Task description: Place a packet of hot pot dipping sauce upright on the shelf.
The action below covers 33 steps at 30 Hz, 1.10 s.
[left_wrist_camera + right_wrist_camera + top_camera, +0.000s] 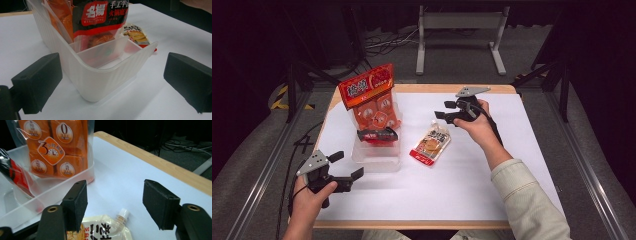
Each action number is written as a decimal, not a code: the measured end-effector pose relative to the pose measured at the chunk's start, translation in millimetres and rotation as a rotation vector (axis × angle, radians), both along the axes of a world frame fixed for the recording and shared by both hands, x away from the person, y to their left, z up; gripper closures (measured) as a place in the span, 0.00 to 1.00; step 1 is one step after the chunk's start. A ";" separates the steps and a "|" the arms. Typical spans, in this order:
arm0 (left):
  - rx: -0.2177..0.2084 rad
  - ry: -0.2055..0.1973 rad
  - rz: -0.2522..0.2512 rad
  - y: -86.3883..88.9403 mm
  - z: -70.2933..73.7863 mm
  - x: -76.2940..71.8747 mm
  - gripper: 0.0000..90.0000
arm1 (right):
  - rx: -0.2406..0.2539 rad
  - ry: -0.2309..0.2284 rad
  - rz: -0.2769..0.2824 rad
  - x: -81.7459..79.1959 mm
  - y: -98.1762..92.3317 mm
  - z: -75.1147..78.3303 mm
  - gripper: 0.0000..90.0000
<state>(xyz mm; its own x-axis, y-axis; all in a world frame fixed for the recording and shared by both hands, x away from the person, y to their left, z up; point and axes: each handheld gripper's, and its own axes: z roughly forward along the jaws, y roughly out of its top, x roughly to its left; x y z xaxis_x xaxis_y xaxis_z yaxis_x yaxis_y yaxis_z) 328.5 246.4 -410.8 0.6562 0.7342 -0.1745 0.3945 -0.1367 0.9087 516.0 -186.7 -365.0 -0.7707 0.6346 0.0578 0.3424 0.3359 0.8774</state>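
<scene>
A clear plastic bin (377, 159) stands left of centre on the white table. A tall orange snack bag (373, 95) and a red-and-black packet (377, 135) stand in it. A spouted pouch (430, 145) lies flat just right of the bin. My right gripper (442, 110) hovers open over the pouch's spout end. In the right gripper view its jaws (116, 203) straddle the white cap (123, 213), apart from it. My left gripper (349, 164) is open near the bin's front corner, and its jaws (112, 80) flank the bin's rounded end (100, 77) without touching.
The table's wooden far edge (160, 161) runs behind the white sheet (512, 140). A metal stand (459, 30) and cables lie on the floor beyond. White surface stretches to the right of the pouch and along the front edge.
</scene>
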 end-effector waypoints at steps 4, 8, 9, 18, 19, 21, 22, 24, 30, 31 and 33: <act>0.000 -0.003 0.001 0.1 0.2 -0.1 0.03 | -0.008 0.025 -0.022 2.6 -2.4 -14.3 0.39; -0.001 -0.003 0.002 0.1 0.1 0.1 0.03 | -0.012 0.045 -0.024 2.5 -2.2 -26.1 0.40; -0.001 -0.003 0.002 0.1 0.1 0.1 0.03 | -0.011 0.056 -0.028 2.3 -2.1 -29.3 0.40; -0.028 -0.013 0.004 -0.3 0.7 0.0 0.03 | -0.045 0.132 -0.061 3.7 0.5 -46.1 0.40; -0.028 -0.015 0.005 -0.3 0.9 -0.1 0.03 | -0.051 0.142 -0.068 3.8 0.6 -47.8 0.40; -0.028 -0.019 0.005 -0.4 0.9 -0.1 0.03 | -0.059 0.160 -0.079 4.2 0.5 -52.1 0.41; -0.028 -0.020 0.005 -0.6 1.0 -0.2 0.03 | -0.063 0.165 -0.082 4.2 0.7 -53.5 0.41; -0.027 -0.021 0.004 -0.8 1.1 -0.3 0.03 | -0.078 0.176 -0.088 4.5 1.1 -57.4 0.40; -0.020 -0.016 0.003 -0.7 0.7 0.1 0.03 | -0.082 0.212 -0.095 4.7 3.8 -65.6 0.38; -0.019 -0.014 0.002 -0.7 0.8 0.0 0.03 | -0.087 0.217 -0.099 4.7 4.4 -66.5 0.38; -0.019 -0.014 0.002 -0.7 0.8 -0.1 0.03 | -0.093 0.227 -0.108 4.6 4.7 -68.4 0.37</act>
<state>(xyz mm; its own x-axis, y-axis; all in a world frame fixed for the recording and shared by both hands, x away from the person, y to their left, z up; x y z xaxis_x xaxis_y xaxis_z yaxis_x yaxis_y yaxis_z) 328.4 245.7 -409.9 0.6572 0.7321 -0.1794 0.3823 -0.1187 0.9164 520.6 -182.0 -433.4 -0.6725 0.7229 0.1589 0.5647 0.3624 0.7414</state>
